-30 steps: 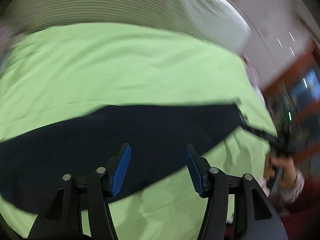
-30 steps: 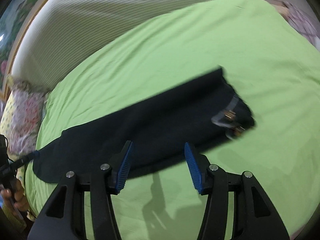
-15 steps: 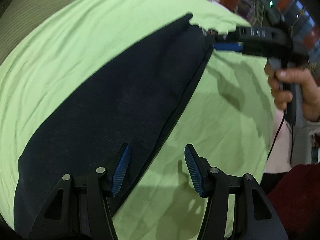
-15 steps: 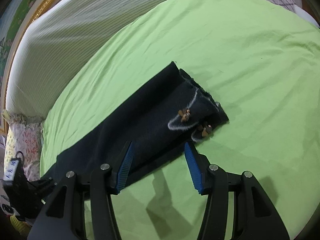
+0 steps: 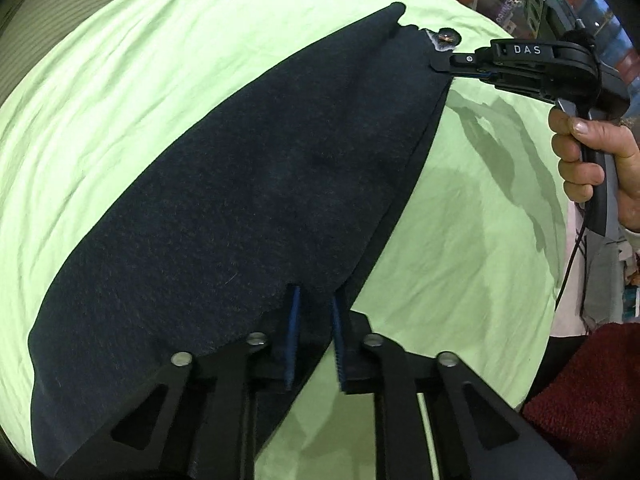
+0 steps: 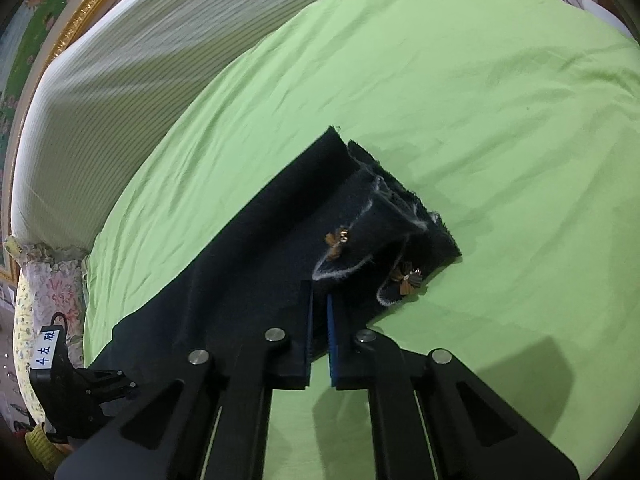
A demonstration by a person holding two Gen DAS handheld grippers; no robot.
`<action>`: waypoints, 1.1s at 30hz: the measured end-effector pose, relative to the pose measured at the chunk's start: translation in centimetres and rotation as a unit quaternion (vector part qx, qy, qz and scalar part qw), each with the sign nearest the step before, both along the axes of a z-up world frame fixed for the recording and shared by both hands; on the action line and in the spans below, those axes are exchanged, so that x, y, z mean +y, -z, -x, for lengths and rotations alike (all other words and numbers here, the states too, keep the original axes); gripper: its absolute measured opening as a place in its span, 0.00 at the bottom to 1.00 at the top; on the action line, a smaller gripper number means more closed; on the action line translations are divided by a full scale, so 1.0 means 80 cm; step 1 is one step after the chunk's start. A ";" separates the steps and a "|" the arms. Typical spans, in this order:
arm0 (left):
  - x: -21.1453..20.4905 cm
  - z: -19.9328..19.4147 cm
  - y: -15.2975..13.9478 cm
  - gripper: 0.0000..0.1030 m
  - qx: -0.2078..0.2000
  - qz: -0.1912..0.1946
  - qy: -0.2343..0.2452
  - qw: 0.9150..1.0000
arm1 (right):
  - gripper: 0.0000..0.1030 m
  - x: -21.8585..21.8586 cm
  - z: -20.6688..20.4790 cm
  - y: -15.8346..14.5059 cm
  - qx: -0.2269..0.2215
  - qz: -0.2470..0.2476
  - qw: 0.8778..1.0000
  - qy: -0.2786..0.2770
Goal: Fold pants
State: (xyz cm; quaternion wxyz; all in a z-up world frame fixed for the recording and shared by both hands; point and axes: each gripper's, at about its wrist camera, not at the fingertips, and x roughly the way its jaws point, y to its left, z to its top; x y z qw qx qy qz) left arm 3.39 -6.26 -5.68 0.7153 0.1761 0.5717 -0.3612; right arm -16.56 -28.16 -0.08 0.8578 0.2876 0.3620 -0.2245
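Observation:
Dark navy pants point(image 5: 240, 208) lie lengthwise on a light green bedsheet point(image 5: 100, 80). My left gripper point(image 5: 314, 304) is shut on the pants' near edge at one end. My right gripper point(image 6: 319, 308) is shut on the near edge of the pants point(image 6: 256, 264) at the other end, beside the frayed hem with small brown flower trims point(image 6: 406, 278). The right gripper also shows in the left wrist view point(image 5: 444, 66), pinching the far corner. The left gripper shows at the lower left of the right wrist view point(image 6: 120, 386).
A striped white-green cover point(image 6: 140, 48) lies along the far side of the bed. A floral pillow point(image 6: 48, 288) sits at the left end. A gold picture frame point(image 6: 72, 20) is behind. A person's hand point(image 5: 588, 152) and dark red sleeve point(image 5: 588, 392) are at the right.
Both grippers were open above the pants and have moved down to the near edge and closed on the fabric. The hem end has shifted slightly.

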 end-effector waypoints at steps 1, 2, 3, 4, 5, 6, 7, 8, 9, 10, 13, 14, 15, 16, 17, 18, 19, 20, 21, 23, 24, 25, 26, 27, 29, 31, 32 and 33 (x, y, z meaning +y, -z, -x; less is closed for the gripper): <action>0.000 0.001 -0.001 0.09 -0.002 0.001 0.002 1.000 | 0.06 0.002 0.001 -0.003 -0.003 0.003 1.000 -0.001; 0.000 0.003 -0.003 0.08 -0.004 0.003 0.005 1.000 | 0.06 0.003 0.002 -0.006 -0.007 0.007 1.000 -0.001; 0.000 0.003 -0.005 0.08 -0.004 0.004 0.007 1.000 | 0.05 0.005 0.003 -0.010 -0.010 0.012 1.000 -0.001; 0.001 0.005 -0.007 0.07 -0.005 0.007 0.008 1.000 | 0.05 0.006 0.004 -0.015 -0.014 0.014 1.000 -0.002; 0.003 0.006 -0.010 0.06 -0.004 0.013 0.008 1.000 | 0.05 0.006 0.005 -0.017 -0.015 0.015 1.000 -0.002; 0.005 0.008 -0.014 0.05 -0.003 0.020 0.009 1.000 | 0.05 0.006 0.008 -0.020 -0.017 0.015 1.000 -0.003; 0.009 0.011 -0.016 0.05 -0.002 0.026 0.010 1.000 | 0.05 0.006 0.011 -0.023 -0.017 0.018 1.000 -0.002; 0.011 0.013 -0.018 0.05 -0.003 0.028 0.012 1.000 | 0.05 0.005 0.013 -0.023 -0.016 0.019 1.000 0.000; 0.011 0.014 -0.018 0.05 -0.002 0.025 0.014 1.000 | 0.05 0.002 0.015 -0.021 -0.014 0.017 1.000 0.003; 0.013 0.013 -0.013 0.05 0.002 0.022 0.017 1.000 | 0.05 -0.004 0.016 -0.015 -0.007 0.003 1.000 0.006; 0.006 0.008 0.001 0.06 0.005 0.005 0.016 1.000 | 0.05 -0.010 0.013 0.000 0.010 -0.013 1.000 0.012; 0.005 0.006 0.002 0.08 0.014 0.006 0.012 1.000 | 0.07 -0.011 0.011 0.003 0.012 -0.018 1.000 0.009; 0.000 0.005 0.002 0.16 0.018 0.005 0.009 1.000 | 0.07 -0.012 0.011 0.004 0.015 -0.022 1.000 0.011; -0.001 0.003 -0.003 0.19 0.022 0.008 0.005 1.000 | 0.09 -0.013 0.014 0.004 0.012 -0.027 0.999 0.016; -0.007 -0.003 -0.011 0.21 0.024 0.017 0.003 1.000 | 0.10 -0.014 0.016 0.003 0.010 -0.030 0.999 0.016; -0.009 -0.006 -0.017 0.23 0.024 0.024 0.002 0.999 | 0.16 -0.014 0.019 0.002 0.010 -0.029 0.999 0.018; -0.009 -0.010 -0.025 0.25 0.025 0.032 0.000 0.999 | 0.25 -0.015 0.025 -0.001 0.010 -0.025 0.999 0.021; -0.012 -0.014 -0.036 0.32 0.027 0.043 -0.002 0.999 | 0.31 -0.015 0.028 -0.003 0.008 -0.025 0.999 0.025; -0.015 -0.020 -0.046 0.36 0.026 0.054 -0.007 0.998 | 0.42 -0.017 0.038 -0.005 -0.003 -0.030 0.999 0.035; -0.021 -0.040 -0.055 0.40 0.027 0.069 -0.022 0.997 | 0.48 -0.020 0.049 -0.007 -0.019 -0.036 0.998 0.050; -0.023 -0.048 -0.055 0.41 0.032 0.078 -0.027 0.996 | 0.48 -0.022 0.054 -0.005 -0.025 -0.041 0.997 0.054; -0.028 -0.060 -0.056 0.41 0.038 0.086 -0.032 0.995 | 0.48 -0.025 0.056 -0.003 -0.025 -0.047 0.997 0.057; -0.046 -0.069 -0.054 0.42 0.043 0.092 -0.035 0.994 | 0.48 -0.029 0.056 0.001 -0.026 -0.055 0.997 0.058; -0.058 -0.079 -0.053 0.45 0.046 0.093 -0.035 0.994 | 0.48 -0.032 0.056 0.005 -0.028 -0.061 0.996 0.059; -0.085 -0.102 -0.050 0.52 0.047 0.090 -0.028 0.994 | 0.48 -0.038 0.055 0.011 -0.038 -0.070 0.995 0.059; -0.111 -0.122 -0.047 0.57 0.045 0.084 -0.019 0.995 | 0.48 -0.042 0.053 0.014 -0.052 -0.075 0.994 0.057; -0.130 -0.134 -0.044 0.57 0.048 0.081 -0.012 0.996 | 0.48 -0.043 0.051 0.017 -0.062 -0.078 0.993 0.054; -0.141 -0.144 -0.042 0.57 0.052 0.079 -0.006 0.995 | 0.48 -0.045 0.050 0.020 -0.069 -0.083 0.993 0.053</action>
